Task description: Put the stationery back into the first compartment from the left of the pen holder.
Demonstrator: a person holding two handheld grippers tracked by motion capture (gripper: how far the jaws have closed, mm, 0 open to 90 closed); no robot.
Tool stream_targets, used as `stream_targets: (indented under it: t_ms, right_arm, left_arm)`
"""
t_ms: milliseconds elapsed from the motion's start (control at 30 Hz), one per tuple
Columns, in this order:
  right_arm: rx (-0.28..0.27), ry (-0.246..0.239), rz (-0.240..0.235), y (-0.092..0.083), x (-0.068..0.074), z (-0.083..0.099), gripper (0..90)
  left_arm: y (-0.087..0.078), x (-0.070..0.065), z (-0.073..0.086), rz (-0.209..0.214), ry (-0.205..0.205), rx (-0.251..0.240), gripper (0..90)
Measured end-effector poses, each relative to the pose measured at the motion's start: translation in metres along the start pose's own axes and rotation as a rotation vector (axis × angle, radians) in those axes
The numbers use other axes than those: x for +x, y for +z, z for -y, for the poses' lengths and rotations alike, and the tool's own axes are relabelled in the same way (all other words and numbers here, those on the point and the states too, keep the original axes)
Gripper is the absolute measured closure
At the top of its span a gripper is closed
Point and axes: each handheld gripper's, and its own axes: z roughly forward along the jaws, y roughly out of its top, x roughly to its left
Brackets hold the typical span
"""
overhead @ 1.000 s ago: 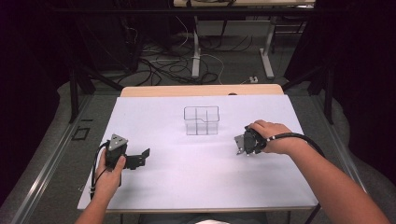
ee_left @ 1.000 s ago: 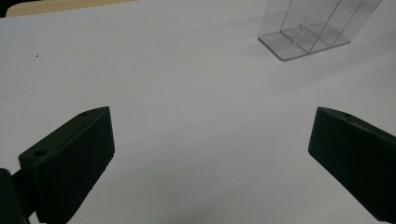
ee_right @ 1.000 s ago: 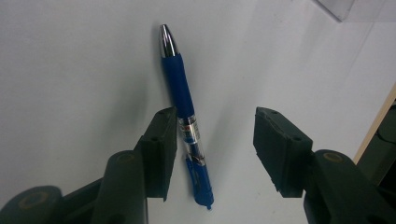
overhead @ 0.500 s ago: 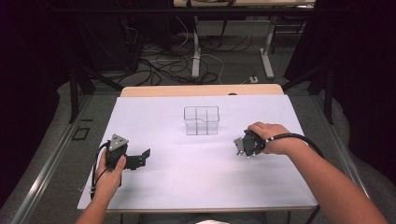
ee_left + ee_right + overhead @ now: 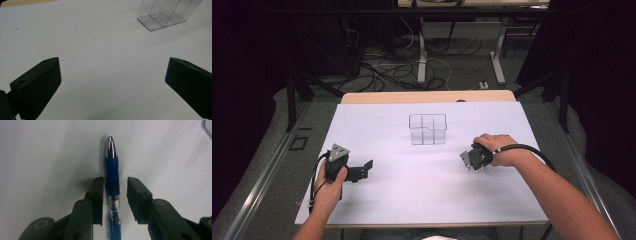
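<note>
A blue pen (image 5: 111, 175) with a silver tip lies on the white table (image 5: 422, 200), pointing away in the right gripper view. My right gripper (image 5: 115, 180) stands over it, one jaw on each side. The left jaw is touching or nearly touching the barrel, and a narrow gap remains at the right jaw. In the high view this gripper (image 5: 472, 161) is at the table's right, tipped downward, and it hides the pen. My left gripper (image 5: 364, 170) rests at the table's left with its jaws wide open and nothing between them (image 5: 112, 67).
A clear plastic box (image 5: 427, 129) with dividers stands at the middle back of the table, also visible up and to the right in the left gripper view (image 5: 165, 13). Cables and table legs lie on the floor beyond the far edge.
My right hand and gripper have shifted slightly toward the near side and down onto the table. The left gripper has stayed put.
</note>
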Motion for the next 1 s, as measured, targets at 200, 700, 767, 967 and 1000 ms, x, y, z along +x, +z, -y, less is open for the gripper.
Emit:
stream_targets:
  t_ms: [200, 700, 767, 967, 1000]
  right_arm:
    - [0.01, -0.023, -0.005, 0.0005, -0.0001, -0.0005, 72.5]
    - [0.02, -0.054, -0.005, 0.0003, 0.002, -0.0018, 79.5]
    - [0.019, -0.049, 0.005, 0.0001, 0.0028, -0.0022, 79.6]
    - [-0.006, -0.022, 0.023, -0.0023, 0.0026, -0.0044, 79.7]
    - [-0.011, -0.014, 0.04, -0.0028, 0.0029, -0.0043, 79.7]
  left_arm:
    - [0.0, -0.0003, -0.0002, -0.002, 0.007, -0.005, 0.3]
    - [0.0003, -0.0011, 0.0001, 0.005, 0.009, 0.0, 0.3]
    - [0.0003, -0.001, 0.0002, 0.006, 0.009, -0.003, 0.3]
    - [0.0002, -0.001, 0.0001, 0.005, 0.01, -0.003, 0.3]
    - [0.0001, -0.001, 0.0, 0.006, 0.01, -0.003, 0.3]
